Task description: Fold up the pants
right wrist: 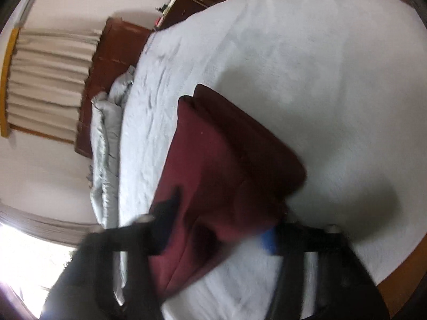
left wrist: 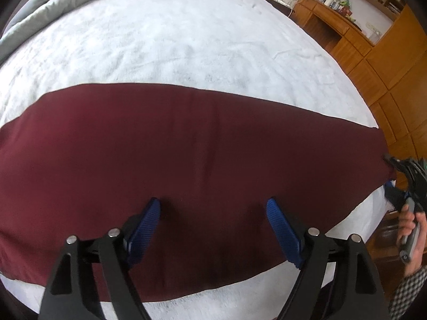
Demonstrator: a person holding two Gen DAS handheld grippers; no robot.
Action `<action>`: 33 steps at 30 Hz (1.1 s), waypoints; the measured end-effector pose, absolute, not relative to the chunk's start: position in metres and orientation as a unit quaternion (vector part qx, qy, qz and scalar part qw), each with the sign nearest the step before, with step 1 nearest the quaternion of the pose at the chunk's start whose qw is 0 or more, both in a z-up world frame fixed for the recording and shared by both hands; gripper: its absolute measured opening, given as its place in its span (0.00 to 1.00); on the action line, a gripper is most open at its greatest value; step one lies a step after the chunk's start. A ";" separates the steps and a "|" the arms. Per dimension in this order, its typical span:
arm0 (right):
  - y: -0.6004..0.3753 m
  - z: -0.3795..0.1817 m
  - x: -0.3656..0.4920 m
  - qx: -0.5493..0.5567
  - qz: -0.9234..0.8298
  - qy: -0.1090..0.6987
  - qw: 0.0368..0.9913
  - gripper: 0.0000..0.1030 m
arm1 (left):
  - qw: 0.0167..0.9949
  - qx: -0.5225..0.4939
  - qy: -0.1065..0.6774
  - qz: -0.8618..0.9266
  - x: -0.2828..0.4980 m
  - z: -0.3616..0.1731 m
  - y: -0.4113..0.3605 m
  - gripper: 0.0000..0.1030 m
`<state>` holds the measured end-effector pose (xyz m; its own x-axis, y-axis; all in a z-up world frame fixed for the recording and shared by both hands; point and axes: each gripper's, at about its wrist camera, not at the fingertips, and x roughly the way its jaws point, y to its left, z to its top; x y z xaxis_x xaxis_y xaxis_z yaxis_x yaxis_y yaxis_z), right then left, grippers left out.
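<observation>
Dark red pants (left wrist: 186,146) lie flat in a long band across the white bed (left wrist: 173,40). My left gripper (left wrist: 214,210) hovers open over their near part, its blue pads (left wrist: 152,213) wide apart with nothing between them. At the right end of the pants a hand (left wrist: 411,226) holds my right gripper (left wrist: 392,162) against the cloth's tip. The right wrist view is blurred. There the pants (right wrist: 226,146) run away from the camera, and their near end lies between the fingers of my right gripper (right wrist: 217,226). Whether those pads press the cloth is unclear.
A grey quilt (left wrist: 53,5) is bunched along the far left side of the bed, near the brown headboard (right wrist: 112,53) and a curtain (right wrist: 48,85). Wooden cabinets (left wrist: 373,61) stand close along the bed's right side. A checked sleeve (left wrist: 411,288) shows at the lower right.
</observation>
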<state>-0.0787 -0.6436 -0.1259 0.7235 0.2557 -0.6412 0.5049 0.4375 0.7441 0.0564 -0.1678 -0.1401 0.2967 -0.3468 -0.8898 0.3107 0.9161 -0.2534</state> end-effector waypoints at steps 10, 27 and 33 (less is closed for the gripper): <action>-0.638 -0.080 -0.072 0.455 -0.076 0.356 0.813 0.16 | 0.814 -0.028 0.549 -0.190 0.059 -0.137 -0.156 0.80; -0.555 -0.018 -0.038 0.377 -0.033 0.359 0.853 0.17 | 0.831 -0.031 0.544 -0.115 0.052 -0.118 -0.051 0.83; -0.446 0.016 0.007 0.329 0.065 0.368 0.867 0.17 | 0.836 -0.081 0.540 -0.049 0.044 -0.116 0.022 0.83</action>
